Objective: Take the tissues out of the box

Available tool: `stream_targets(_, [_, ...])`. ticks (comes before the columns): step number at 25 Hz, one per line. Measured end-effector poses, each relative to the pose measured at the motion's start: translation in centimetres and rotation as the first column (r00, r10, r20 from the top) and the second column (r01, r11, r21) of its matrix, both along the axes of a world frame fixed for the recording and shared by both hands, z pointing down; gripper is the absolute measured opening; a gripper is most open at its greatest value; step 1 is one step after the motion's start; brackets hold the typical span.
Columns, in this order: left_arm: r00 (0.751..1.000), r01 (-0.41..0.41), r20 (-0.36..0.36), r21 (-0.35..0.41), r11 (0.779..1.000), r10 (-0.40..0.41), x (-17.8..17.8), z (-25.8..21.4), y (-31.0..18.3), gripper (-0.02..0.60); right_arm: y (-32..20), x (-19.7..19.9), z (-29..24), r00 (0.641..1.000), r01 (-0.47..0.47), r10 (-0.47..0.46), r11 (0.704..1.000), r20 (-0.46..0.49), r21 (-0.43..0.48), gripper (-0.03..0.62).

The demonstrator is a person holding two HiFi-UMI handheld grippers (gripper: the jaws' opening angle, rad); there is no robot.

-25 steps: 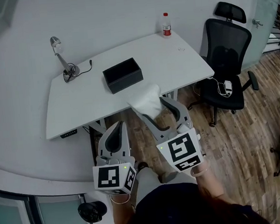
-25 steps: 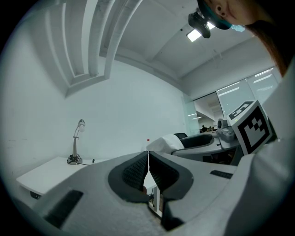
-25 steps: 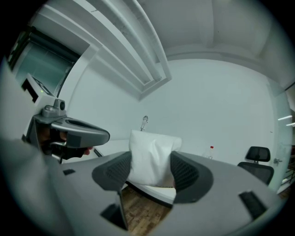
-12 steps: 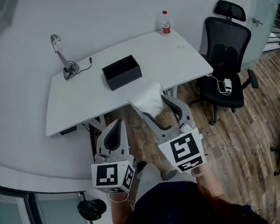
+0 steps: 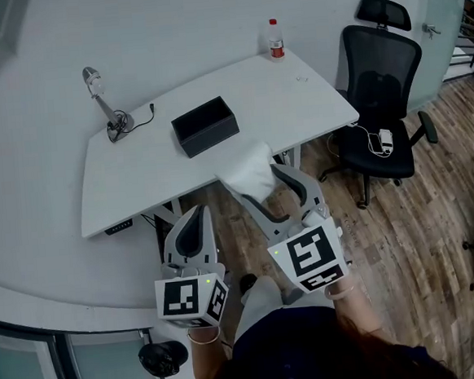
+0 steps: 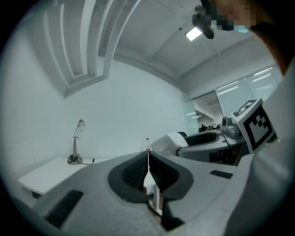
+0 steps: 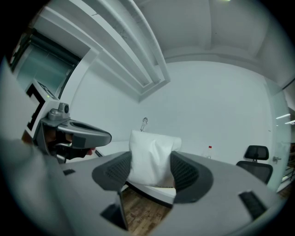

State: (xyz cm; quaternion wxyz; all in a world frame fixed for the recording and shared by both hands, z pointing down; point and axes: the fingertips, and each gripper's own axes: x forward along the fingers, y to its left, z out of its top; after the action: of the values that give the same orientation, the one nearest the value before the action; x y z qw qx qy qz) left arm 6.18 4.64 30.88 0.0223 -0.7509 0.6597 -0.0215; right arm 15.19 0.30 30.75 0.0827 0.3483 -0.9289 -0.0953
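Note:
A white pack of tissues (image 5: 249, 171) sits between the jaws of my right gripper (image 5: 257, 183), which is shut on it in front of the desk's near edge. From the right gripper view the tissue pack (image 7: 152, 157) fills the gap, both pads pressing its sides. The black open box (image 5: 205, 126) stands on the white desk (image 5: 138, 172), apart from both grippers. My left gripper (image 5: 192, 221) hangs lower left, below the desk edge, jaws together with nothing between them. Its closed tips (image 6: 148, 156) meet in the left gripper view.
A desk lamp (image 5: 103, 101) with its cable stands at the desk's back left. A bottle with a red cap (image 5: 275, 40) is at the far right corner. A black office chair (image 5: 382, 108) stands right of the desk on wood flooring.
The whole view has shifted slightly. Both grippers and the tissue pack hold almost the same places.

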Motion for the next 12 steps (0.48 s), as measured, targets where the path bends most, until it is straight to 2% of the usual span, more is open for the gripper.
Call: stream_targets(12, [1.0, 0.006, -0.01, -0.011, 1.0, -0.006, -0.7, 0.69, 0.16, 0.028, -0.02, -0.9, 0.49, 1.0, 0.007, -0.007, 1.0, -0.001, -0.007, 0.278])
